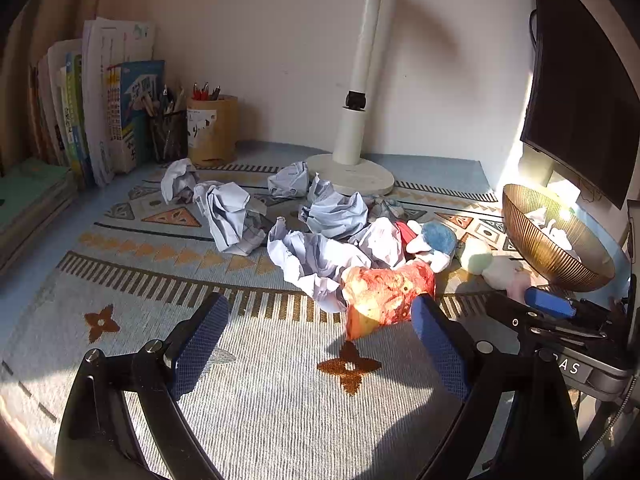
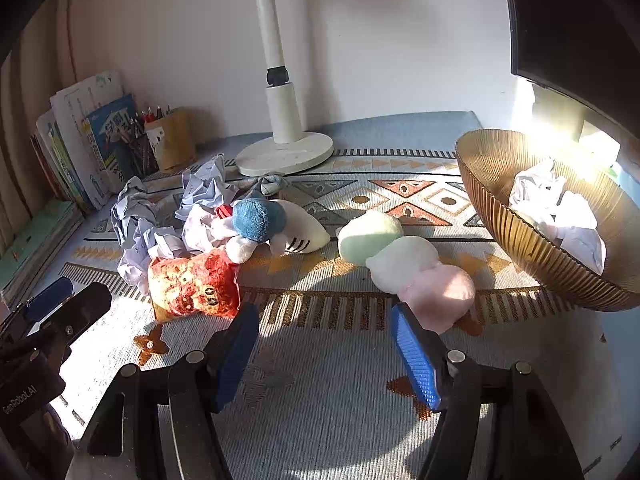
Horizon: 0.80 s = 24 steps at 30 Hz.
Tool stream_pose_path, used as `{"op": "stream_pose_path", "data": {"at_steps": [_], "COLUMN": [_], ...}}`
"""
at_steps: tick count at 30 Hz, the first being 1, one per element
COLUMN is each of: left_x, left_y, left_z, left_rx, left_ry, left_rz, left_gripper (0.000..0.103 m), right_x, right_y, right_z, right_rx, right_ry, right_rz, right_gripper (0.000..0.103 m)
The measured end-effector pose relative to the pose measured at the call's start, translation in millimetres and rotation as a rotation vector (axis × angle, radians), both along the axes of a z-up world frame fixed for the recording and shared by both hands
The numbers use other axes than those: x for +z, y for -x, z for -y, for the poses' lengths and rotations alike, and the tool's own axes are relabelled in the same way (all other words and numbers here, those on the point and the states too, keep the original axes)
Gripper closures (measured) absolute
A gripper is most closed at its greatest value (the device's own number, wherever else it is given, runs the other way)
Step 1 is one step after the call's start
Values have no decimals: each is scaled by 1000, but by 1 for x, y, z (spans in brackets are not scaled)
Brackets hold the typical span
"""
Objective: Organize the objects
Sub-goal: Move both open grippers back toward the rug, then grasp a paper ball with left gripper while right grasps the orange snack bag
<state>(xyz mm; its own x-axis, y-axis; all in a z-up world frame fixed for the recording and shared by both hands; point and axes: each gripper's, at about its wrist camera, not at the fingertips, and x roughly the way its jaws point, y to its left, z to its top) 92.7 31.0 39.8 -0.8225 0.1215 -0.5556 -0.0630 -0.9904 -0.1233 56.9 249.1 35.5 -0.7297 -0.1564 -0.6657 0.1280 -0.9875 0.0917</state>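
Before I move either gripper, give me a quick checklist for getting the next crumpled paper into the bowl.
1. Left gripper open and holding nothing: ok.
2. Right gripper open and holding nothing: ok.
3. Crumpled papers within view ahead of the left gripper: ok.
4. Snack bag lies in front of the nearest paper, partly in the way: not ok.
5. Bowl upright with room left; it already holds some paper: ok.
6. Pastel plush lies between the right gripper and the bowl, close to one finger; whether they touch: cannot tell.
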Motion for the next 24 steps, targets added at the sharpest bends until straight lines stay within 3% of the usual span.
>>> {"op": "stream_pose_path", "data": {"at_steps": [4,9,12,15,17,20,21,22,23,24], "left_x": [2,12,7,-10,-17,-23,-26,-28,-31,-34], "left_y": [6,48,84,120,136,154,158,161,163,164], "left_z": [11,69,106,123,121,107,103,101,100,100], "left_rx": [-9,46,58,35,32,29,49,67,74,79], "left_ry": [-50,-208,-333,-444,-463,-429,-408,-391,-377,-372], "left_rz": [32,131,207,310,345,365,373,377,382,388], "left_gripper": [11,11,11,11,11,12,14,27,44,49], "right_x": [-2,0,-3,-15,-21,-21,-21,-21,-20,-19], "right_y": [7,29,51,70,79,86,88,87,84,80], "right_z": [4,26,38,40,41,50,54,57,60,62], "right_rx": [57,202,223,230,254,285,296,308,327,351], "right_ry": [12,120,136,173,230,243,241,236,244,261], "right_rz": [55,162,206,250,275,265,269,270,264,262], "right_gripper": [36,36,24,23,23,23,23,26,33,47]}}
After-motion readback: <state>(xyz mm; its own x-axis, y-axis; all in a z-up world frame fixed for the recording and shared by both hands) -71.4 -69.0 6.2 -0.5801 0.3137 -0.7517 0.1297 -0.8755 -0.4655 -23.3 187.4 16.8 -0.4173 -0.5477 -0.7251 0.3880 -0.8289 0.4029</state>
